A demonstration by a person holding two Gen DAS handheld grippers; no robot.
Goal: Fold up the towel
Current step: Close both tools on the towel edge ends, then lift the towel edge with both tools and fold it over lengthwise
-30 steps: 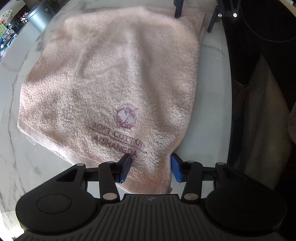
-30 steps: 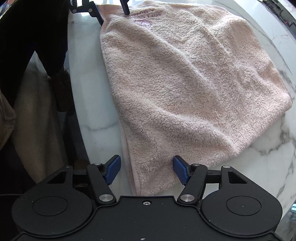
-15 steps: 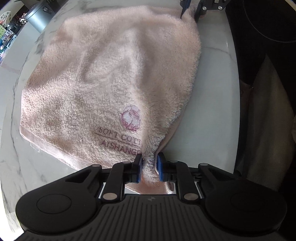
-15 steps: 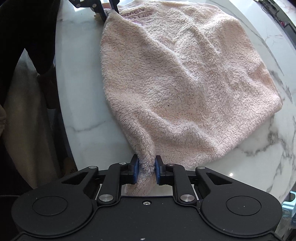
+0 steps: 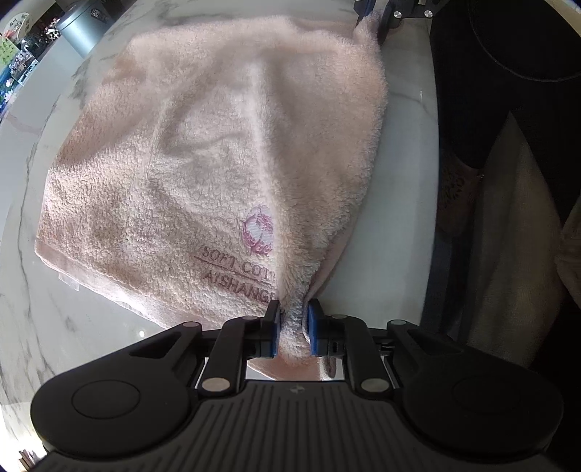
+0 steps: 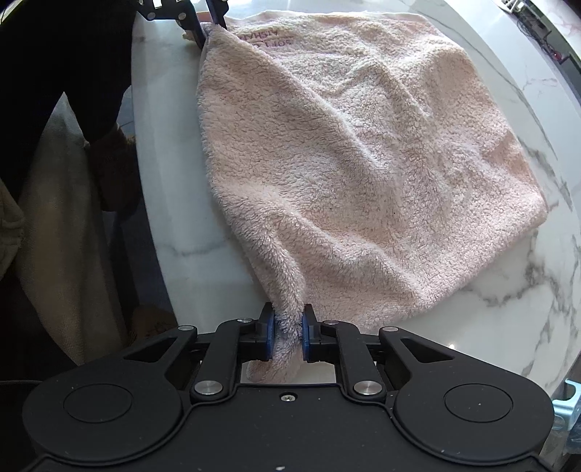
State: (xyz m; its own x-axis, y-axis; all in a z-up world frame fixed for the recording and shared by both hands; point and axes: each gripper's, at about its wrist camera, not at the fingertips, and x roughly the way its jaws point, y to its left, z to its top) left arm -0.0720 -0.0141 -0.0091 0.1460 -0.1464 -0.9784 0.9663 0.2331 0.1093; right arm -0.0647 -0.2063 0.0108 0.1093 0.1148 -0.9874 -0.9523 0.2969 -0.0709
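soft daylight falls across the pale marble bench point(image 6: 508, 308), leaving small bright glints on its polished surface and gentle shadows in the folds of the pink towel point(image 5: 218, 163). both fisheye views bend hard at the edges, with dark vignetted corners. the towel's pile reads sharp at centre; the bench's far rim softens, and the person's clothing sinks into deep shadow.

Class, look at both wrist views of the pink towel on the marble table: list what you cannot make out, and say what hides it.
- Left wrist view: the end of the embroidered lettering, lost in the towel fold bunched in the left claw.
- Right wrist view: the towel corner inside the right claw, covered by its pads.
- Both views: the person's hands, hidden behind the claw bodies.
- Left wrist view: the grey canister, cut by the top edge.
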